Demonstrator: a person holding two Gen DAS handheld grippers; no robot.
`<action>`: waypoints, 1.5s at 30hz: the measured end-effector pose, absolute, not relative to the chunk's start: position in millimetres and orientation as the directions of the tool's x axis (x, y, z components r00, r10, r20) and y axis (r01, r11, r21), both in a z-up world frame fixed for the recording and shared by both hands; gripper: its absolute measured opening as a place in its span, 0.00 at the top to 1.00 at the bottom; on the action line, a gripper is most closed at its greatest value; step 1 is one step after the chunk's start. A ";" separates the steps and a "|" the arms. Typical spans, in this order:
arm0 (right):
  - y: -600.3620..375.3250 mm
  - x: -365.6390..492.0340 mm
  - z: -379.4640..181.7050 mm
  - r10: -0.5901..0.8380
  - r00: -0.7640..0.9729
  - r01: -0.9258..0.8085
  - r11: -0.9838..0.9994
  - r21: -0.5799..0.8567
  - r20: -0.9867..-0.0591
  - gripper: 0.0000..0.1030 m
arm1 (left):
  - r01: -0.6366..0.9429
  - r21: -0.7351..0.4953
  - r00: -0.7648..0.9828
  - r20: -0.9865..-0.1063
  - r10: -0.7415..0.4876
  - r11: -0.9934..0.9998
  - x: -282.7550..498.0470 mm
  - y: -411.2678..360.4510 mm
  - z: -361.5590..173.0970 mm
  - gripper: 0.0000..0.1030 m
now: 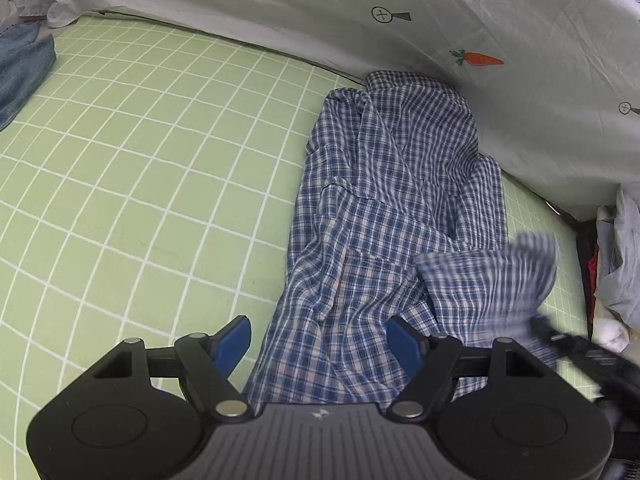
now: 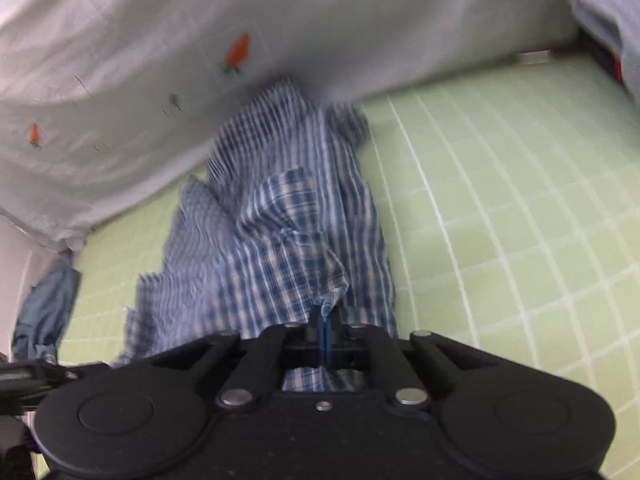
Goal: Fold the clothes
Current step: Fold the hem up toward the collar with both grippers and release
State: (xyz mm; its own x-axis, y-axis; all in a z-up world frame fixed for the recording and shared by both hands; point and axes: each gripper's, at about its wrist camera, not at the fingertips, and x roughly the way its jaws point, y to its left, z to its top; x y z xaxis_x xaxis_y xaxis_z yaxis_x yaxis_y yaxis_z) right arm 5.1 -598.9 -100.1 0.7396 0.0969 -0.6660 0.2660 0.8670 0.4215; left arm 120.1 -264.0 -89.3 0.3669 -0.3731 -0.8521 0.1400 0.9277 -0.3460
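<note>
A blue plaid shirt (image 1: 384, 216) lies crumpled on the green grid-patterned bed sheet (image 1: 140, 168), its far end against a white carrot-print cover (image 1: 460, 20). The left gripper (image 1: 320, 340) hovers released above the shirt's near edge, blue pads spread wide. The right gripper (image 2: 325, 330) is clenched on a fold of the shirt, apparently lifting it, though that view is blurred. A blue denim garment (image 1: 20, 68) lies well apart at the sheet's edge.
</note>
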 end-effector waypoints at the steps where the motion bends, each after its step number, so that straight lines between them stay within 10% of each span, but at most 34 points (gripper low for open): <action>1: -603.3 0.3 -94.5 0.102 0.764 0.265 0.851 0.454 -0.637 0.99 | 0.141 -0.345 0.370 -0.851 -0.372 0.928 122.1 -264.6 -90.7 0.28; 7: -619.9 2.9 -127.2 0.021 0.613 0.434 0.826 0.359 -0.790 0.95 | 0.130 -0.363 0.353 -0.853 -0.385 0.923 140.8 -270.7 -106.0 0.36; 11: -623.6 0.6 -139.0 0.066 0.615 0.456 0.783 0.423 -0.786 0.49 | 0.159 -0.363 0.340 -0.853 -0.397 0.918 151.8 -284.7 -110.7 0.46; 14: -622.4 6.0 -141.2 0.074 0.613 0.432 0.803 0.411 -0.787 0.64 | 0.177 -0.364 0.348 -0.846 -0.404 0.915 157.6 -292.1 -107.7 0.95; 16: -622.6 6.9 -141.0 0.093 0.622 0.417 0.801 0.429 -0.778 0.81 | 0.188 -0.365 0.355 -0.841 -0.409 0.912 161.2 -296.3 -105.0 0.99; 18: -621.5 3.1 -128.8 0.085 0.661 0.394 0.806 0.442 -0.745 0.96 | 0.186 -0.353 0.377 -0.836 -0.398 0.917 161.9 -296.2 -98.7 0.99; 23: -621.0 -3.4 -97.1 0.045 0.745 0.350 0.823 0.447 -0.666 0.96 | 0.167 -0.309 0.446 -0.823 -0.352 0.936 160.8 -291.9 -79.5 0.88; 25: -622.1 4.5 -104.0 0.028 0.709 0.371 0.835 0.407 -0.704 0.87 | 0.158 -0.292 0.473 -0.816 -0.332 0.943 160.3 -290.2 -71.8 0.65; 28: -624.0 9.5 -120.1 0.024 0.631 0.436 0.816 0.380 -0.776 0.73 | 0.129 -0.290 0.455 -0.832 -0.316 0.948 154.0 -283.7 -75.4 0.62; 31: -622.2 -4.9 -116.9 0.020 0.649 0.442 0.804 0.398 -0.760 0.34 | 0.081 -0.308 0.373 -0.872 -0.316 0.948 141.7 -272.8 -95.1 0.35; 45: -600.9 -26.9 -152.2 0.172 0.511 0.497 0.740 0.453 -0.842 0.20 | -0.014 -0.430 0.156 -0.893 -0.423 0.903 106.7 -257.3 -134.2 0.38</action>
State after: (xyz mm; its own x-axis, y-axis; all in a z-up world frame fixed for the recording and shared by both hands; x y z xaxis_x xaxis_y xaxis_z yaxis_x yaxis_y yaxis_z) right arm -26.9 -600.9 -152.2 0.5113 0.1719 -0.8420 0.4972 0.7400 0.4530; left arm 106.7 -257.3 -134.2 0.1565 -0.4226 -0.8927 -0.0143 0.9028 -0.4298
